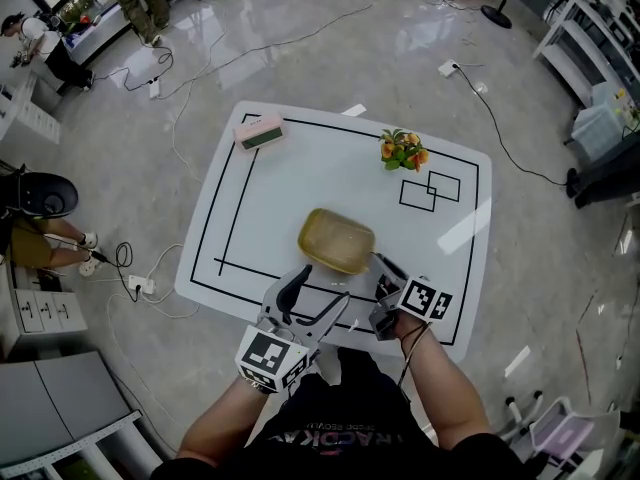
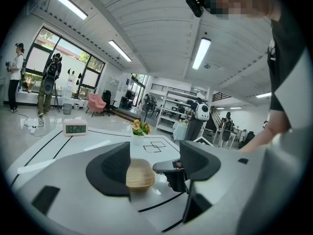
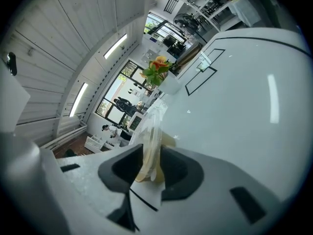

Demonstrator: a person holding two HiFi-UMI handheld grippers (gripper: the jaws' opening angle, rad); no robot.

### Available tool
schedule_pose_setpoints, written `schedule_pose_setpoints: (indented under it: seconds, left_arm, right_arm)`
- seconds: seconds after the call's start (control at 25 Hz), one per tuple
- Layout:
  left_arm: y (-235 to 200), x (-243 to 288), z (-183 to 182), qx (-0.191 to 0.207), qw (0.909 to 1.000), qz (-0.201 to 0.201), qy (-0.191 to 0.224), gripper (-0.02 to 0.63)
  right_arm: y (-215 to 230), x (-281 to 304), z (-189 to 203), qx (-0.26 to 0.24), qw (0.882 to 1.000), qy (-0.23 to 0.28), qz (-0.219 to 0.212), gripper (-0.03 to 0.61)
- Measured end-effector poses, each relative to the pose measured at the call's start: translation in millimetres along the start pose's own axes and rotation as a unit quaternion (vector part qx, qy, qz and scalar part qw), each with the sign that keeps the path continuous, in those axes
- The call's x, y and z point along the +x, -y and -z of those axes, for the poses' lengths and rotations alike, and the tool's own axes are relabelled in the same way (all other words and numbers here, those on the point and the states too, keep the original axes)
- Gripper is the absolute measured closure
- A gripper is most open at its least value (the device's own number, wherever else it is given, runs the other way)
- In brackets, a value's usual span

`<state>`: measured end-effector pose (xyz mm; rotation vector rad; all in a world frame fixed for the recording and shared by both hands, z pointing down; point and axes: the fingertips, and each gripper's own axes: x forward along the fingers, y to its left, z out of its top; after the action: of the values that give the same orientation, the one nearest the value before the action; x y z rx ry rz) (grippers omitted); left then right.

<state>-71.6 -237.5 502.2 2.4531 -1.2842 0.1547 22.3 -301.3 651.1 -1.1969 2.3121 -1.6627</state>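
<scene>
My right gripper [image 3: 152,166] was clenched on the rim of the shallow yellowish plastic tray [image 1: 335,238], which sat near the front edge of the white desk [image 1: 300,168]. My left gripper [image 2: 155,166] hung released just beside it.

On my table [image 1: 250,198], the bowl [image 1: 336,240] sits near the near edge, the clock [image 1: 259,132] at the far left corner and the flowers [image 1: 402,150] toward the far right corner. My left gripper [image 1: 318,296] is just before the bowl, and my right gripper [image 1: 382,265] is on the bowl's right rim.

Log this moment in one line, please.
right hand-held gripper: shut on yellow bowl rim | left hand-held gripper: open, empty | yellow bowl on white table
</scene>
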Motion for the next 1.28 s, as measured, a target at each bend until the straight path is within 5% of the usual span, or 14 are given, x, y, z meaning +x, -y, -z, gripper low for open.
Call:
schedule_pose_setpoints:
  seconds: [0.28,0.64,0.96,1.28]
  left_arm:
    - [4.9,-6.6,-3.4,0.007,1.0000,0.004,0.004,0.296]
    - [11.9,-23.5,-9.8,0.018,0.9997,0.006,0.013,0.301]
    - [14.9,-52.5,-15.4,0.027,0.9992,0.004,0.029,0.314]
    - [17.2,-92.7,-17.9,0.038,0.9985,-0.001,0.040,0.356]
  right_arm:
    - [-18.3,-8.7,-5.8,-0.022,0.999,0.016,-0.024,0.532]
    - [-62.7,-21.0,-13.8,-0.098,0.992,0.036,-0.069,0.546]
    - [-127.2,-41.9,-11.4,-0.241,0.965,0.059,-0.088,0.548]
    - [-188.4,-72.7,0.3,-0.309,0.940,0.097,-0.106,0.548]
